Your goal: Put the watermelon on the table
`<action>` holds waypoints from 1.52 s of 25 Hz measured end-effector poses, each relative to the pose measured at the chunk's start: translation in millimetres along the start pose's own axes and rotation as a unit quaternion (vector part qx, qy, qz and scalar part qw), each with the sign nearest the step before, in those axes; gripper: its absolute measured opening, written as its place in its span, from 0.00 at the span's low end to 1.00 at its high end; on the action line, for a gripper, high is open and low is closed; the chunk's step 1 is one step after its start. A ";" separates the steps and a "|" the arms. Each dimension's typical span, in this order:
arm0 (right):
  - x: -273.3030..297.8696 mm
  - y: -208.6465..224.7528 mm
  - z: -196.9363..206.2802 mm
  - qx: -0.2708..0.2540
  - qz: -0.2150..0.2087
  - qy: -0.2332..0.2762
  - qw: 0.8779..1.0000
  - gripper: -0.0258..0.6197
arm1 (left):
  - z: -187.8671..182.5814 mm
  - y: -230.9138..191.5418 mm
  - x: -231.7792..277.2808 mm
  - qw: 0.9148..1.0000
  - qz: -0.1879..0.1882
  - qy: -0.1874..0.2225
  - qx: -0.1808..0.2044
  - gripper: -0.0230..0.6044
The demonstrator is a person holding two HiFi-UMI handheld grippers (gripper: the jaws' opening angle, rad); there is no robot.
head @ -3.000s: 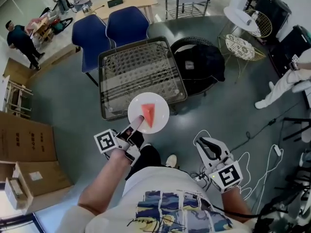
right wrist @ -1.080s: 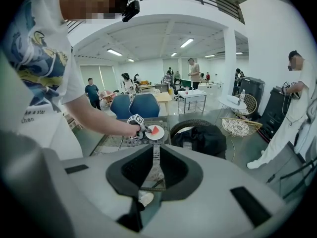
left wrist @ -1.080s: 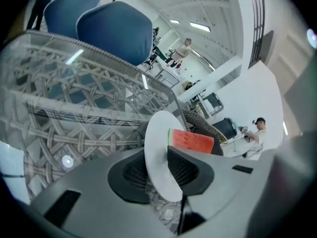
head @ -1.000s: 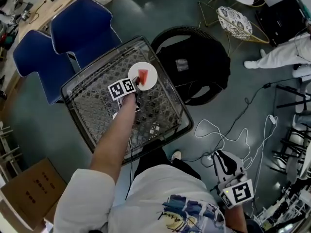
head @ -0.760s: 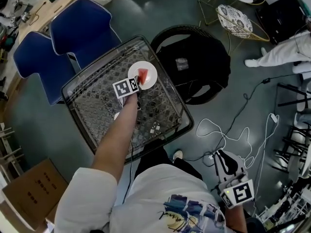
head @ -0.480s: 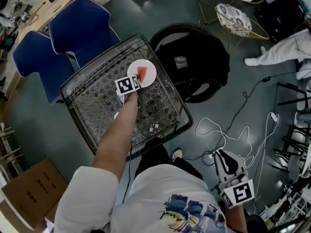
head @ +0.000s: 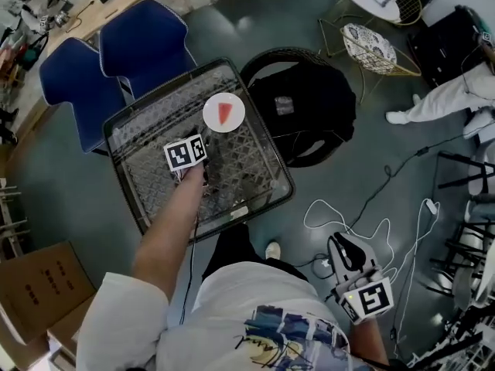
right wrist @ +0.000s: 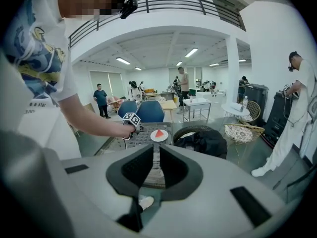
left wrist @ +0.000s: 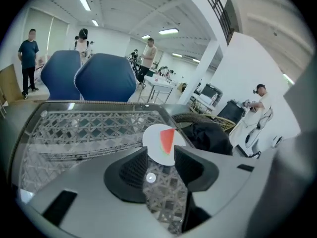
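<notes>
Lying flat on a white plate (head: pixel 210 119), the watermelon (head: pixel 225 112) is a red wedge. In the head view its tip points back toward the person and its broad end toward the far edge, so the long axis runs far to near. The plate sits on the surface (head: pixel 147 157) near its far right corner, inside the rim.

The only print that shows clearly is the black-and-white square code on each cube (head: pixel 186 153) – a pattern, not words. The lettering on the person's printed shirt (head: pixel 271 335) is too small to read.

The left gripper (left wrist: pixel 159 163) is held over the surface just short of the plate, not touching it. Its fingers (left wrist: pixel 134 166) stand wide apart with nothing between them, and the plate shows beyond their tips. The right gripper (right wrist: pixel 154 158) hangs low at the person's right side, over the floor (head: pixel 363 176) and well apart from the plate. Its fingers stand a little apart, a narrow gap with nothing in it.

The surface is clear glass over grey wire lattice, roughly square with rounded corners. Two blue chairs (head: pixel 143 41) stand at its far side, and a round wicker seat with a black bag (head: pixel 305 107) stands beside it. White cable (head: pixel 340 215) loops over the grey-green floor, and cardboard boxes (head: pixel 31 284) sit at the left – an open, bright hall with other people in it.
</notes>
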State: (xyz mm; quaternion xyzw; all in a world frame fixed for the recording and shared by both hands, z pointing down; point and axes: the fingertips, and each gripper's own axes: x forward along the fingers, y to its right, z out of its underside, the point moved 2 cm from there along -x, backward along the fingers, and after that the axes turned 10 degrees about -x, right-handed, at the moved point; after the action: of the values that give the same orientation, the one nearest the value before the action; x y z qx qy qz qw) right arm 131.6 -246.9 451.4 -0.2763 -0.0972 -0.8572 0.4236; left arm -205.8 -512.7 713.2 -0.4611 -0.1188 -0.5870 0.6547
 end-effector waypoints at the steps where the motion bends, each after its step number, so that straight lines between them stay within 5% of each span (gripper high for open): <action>1: -4.8 -4.7 0.6 -0.006 -0.009 0.011 1.000 0.11 | 1.8 4.4 -22.1 1.000 0.014 0.012 0.000 0.32; 5: -31.4 -13.8 10.9 -0.035 -0.046 0.052 0.997 0.11 | 25.7 40.3 -118.5 0.996 0.070 0.050 0.019 0.28; 11: -85.3 -21.9 42.0 -0.069 -0.105 0.089 0.988 0.11 | 123.1 117.0 -262.5 0.985 0.152 0.078 0.021 0.05; 14: -101.9 -41.7 51.5 -0.080 -0.145 0.101 0.981 0.11 | 174.3 146.9 -327.8 0.979 0.187 0.079 0.035 0.05; 21: -129.0 -104.5 49.4 -0.124 -0.220 0.119 0.960 0.10 | 257.4 200.0 -444.1 0.962 0.215 0.059 0.154 0.05; 32: -158.6 -215.9 17.9 -0.160 -0.247 0.134 0.946 0.09 | 271.9 229.4 -585.3 0.924 0.312 0.117 0.189 0.05; 38: -173.0 -284.8 -1.8 -0.192 -0.265 0.137 0.935 0.09 | 285.1 201.8 -629.7 0.918 0.331 0.116 0.184 0.05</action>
State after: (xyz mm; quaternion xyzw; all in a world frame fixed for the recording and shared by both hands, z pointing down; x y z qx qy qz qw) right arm -6.7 46.0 372.9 -0.1969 0.0589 -0.9701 0.1289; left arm -96.6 91.2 336.4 -0.2739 0.0120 -0.3538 0.8942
